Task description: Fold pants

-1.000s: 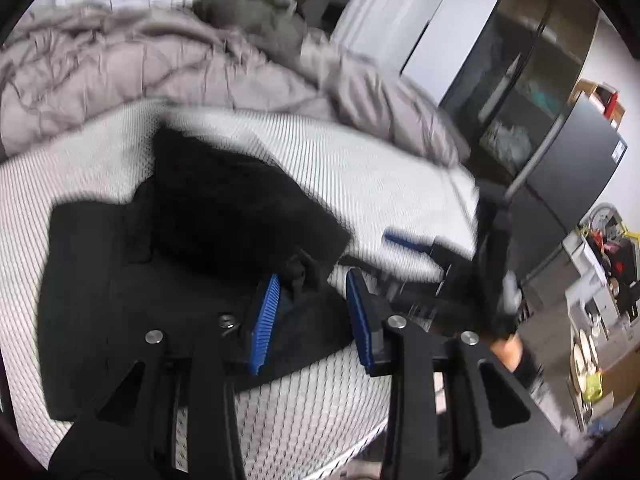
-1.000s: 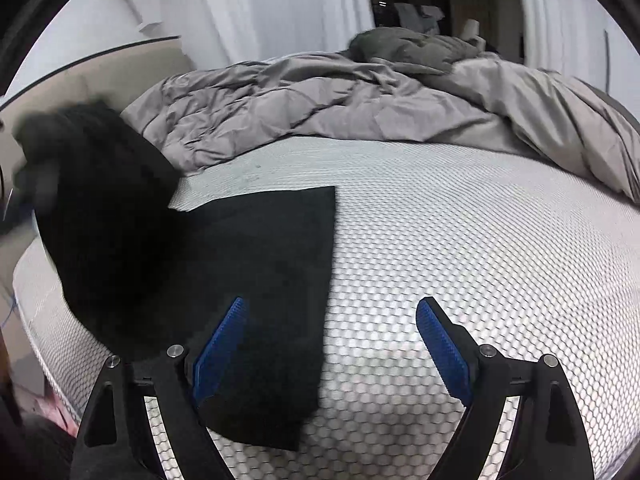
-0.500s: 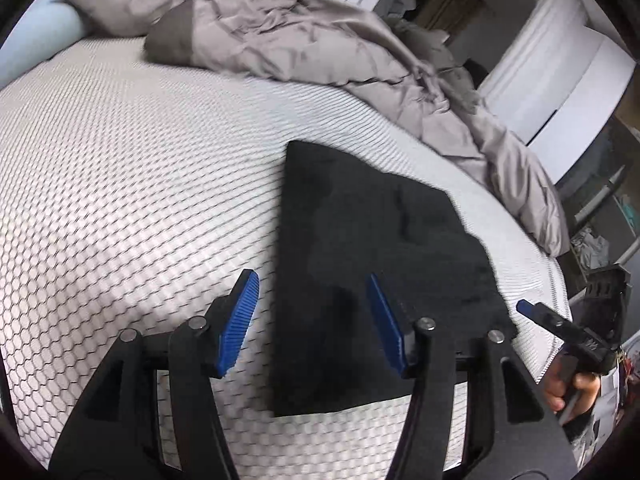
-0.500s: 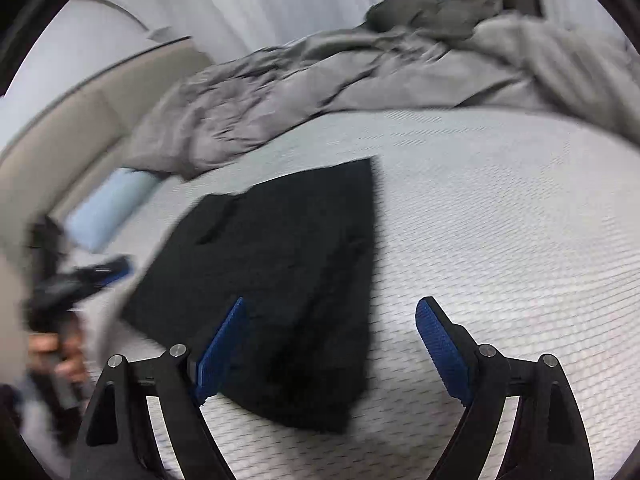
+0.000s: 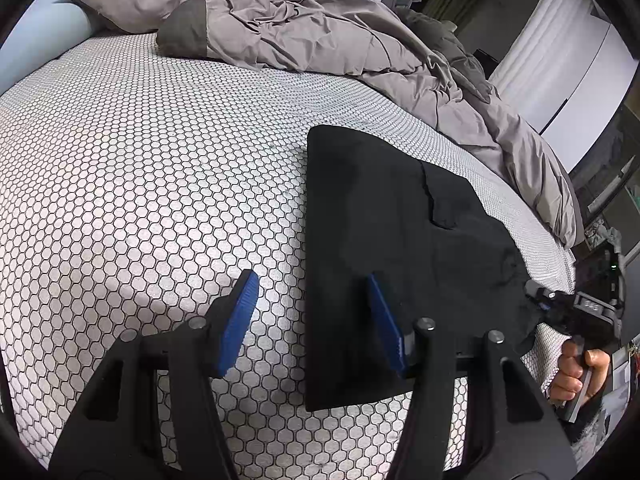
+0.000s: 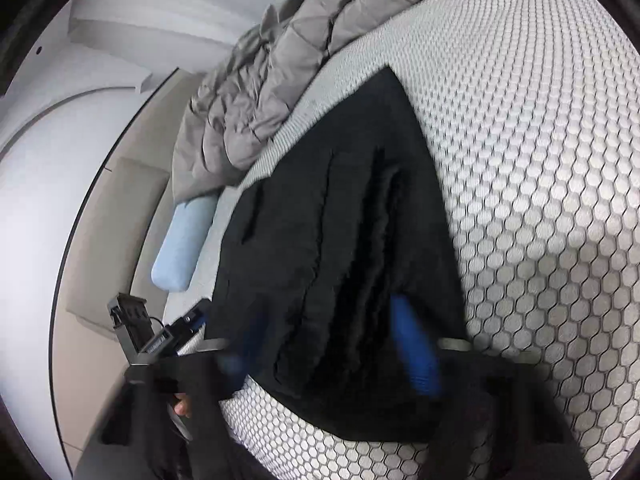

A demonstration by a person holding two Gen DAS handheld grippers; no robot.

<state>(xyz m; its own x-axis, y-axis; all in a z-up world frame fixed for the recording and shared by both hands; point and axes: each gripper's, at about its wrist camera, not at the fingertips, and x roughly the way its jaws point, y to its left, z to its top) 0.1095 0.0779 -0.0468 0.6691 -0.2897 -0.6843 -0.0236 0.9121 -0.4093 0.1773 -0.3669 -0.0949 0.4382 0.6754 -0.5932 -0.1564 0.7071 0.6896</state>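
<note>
Black pants (image 5: 384, 216) lie folded flat on the honeycomb-patterned mattress (image 5: 140, 184). My left gripper (image 5: 312, 320) is open and empty, hovering over the pants' near left edge. In the right wrist view the pants (image 6: 328, 216) fill the centre. My right gripper (image 6: 332, 344) is blurred, its blue pads standing apart on either side of the pants' near thick folded edge; I cannot tell whether they touch the cloth. The right gripper also shows in the left wrist view (image 5: 560, 308) at the pants' far right corner.
A rumpled grey duvet (image 5: 320, 28) is heaped along the far side of the bed. A light blue pillow (image 6: 184, 236) lies by the beige headboard (image 6: 112, 216). Cabinets and clutter stand beyond the bed's right edge (image 5: 608, 208).
The left gripper let the pants go; the raised half now lies flat on the rest. It swung to the pants' left edge. The right gripper moved in to the pants' near edge.
</note>
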